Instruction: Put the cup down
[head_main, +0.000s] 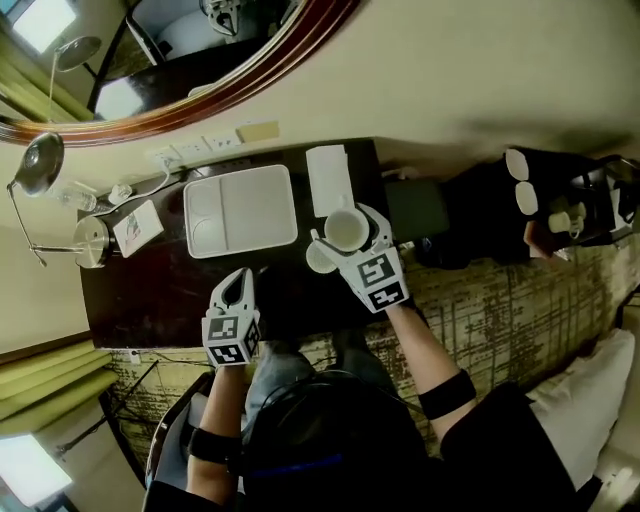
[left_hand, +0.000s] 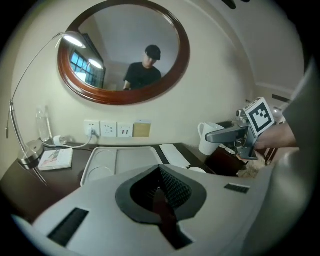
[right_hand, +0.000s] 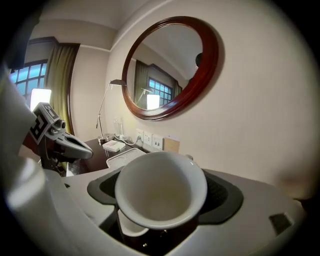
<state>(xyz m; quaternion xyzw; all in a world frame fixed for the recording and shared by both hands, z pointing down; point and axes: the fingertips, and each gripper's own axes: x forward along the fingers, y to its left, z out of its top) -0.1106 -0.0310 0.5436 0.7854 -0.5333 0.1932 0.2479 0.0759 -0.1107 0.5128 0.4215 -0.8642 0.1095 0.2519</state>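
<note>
My right tongs (head_main: 347, 235) are clamped on the white cup (right_hand: 160, 192), whose open mouth faces that gripper's camera. I hold it above the dark bench (head_main: 150, 290), at three o'clock from the white tray (head_main: 240, 210). My left tongs (head_main: 237, 284) are pressed together, empty, at the tray's six o'clock.

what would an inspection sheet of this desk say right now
surface: dark desk against the wall
job's things: white cup, held over the desk, not yet set down
clutter: white tray, booklet, folded cloth
grippers: left hand-held gripper shut, empty; right hand-held gripper shut on the cup
cables: white cable from the wall sockets
surroundings: round mirror, lamp, patterned carpet
</note>
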